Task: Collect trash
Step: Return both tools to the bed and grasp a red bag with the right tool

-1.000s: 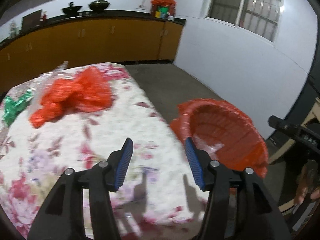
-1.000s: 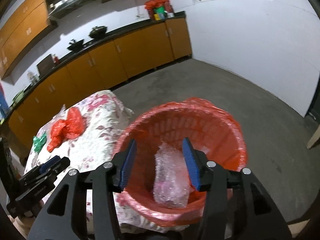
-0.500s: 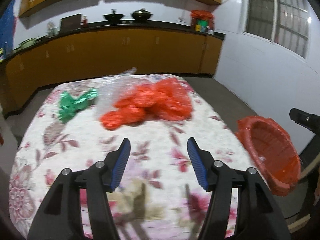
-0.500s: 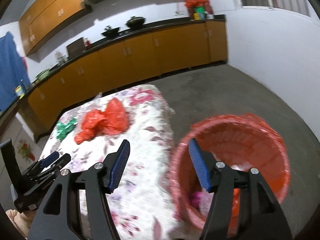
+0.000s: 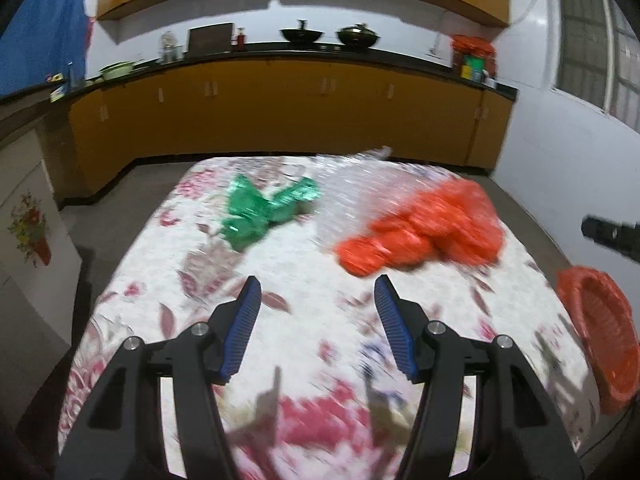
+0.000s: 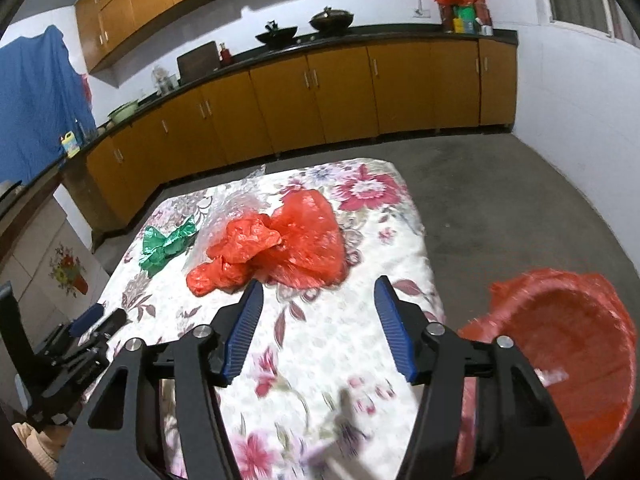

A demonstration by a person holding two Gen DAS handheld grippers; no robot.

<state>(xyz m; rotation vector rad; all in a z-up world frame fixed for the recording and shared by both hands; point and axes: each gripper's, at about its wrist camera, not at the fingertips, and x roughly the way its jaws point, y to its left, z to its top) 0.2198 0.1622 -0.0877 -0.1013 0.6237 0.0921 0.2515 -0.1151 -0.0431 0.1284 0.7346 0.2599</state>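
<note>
A crumpled red plastic bag (image 5: 428,232) (image 6: 280,240), a green wrapper (image 5: 260,208) (image 6: 166,242) and a clear bubble wrap sheet (image 5: 352,196) (image 6: 232,208) lie on the floral-cloth table (image 5: 312,320) (image 6: 320,360). A red-lined trash basket (image 5: 600,332) (image 6: 560,360) stands off the table's right side. My left gripper (image 5: 318,296) is open and empty above the table's near part. My right gripper (image 6: 318,296) is open and empty, just short of the red bag. The left gripper also shows in the right wrist view (image 6: 92,320).
Yellow kitchen cabinets (image 5: 280,112) with a dark counter run along the back wall, holding woks (image 5: 302,34) and bottles. Grey concrete floor (image 6: 500,200) lies right of the table. A white cabinet (image 5: 24,240) stands at the left.
Both grippers have swung left, away from the trash basket and toward the trash on the table. The basket now sits at the right edge of both views.
</note>
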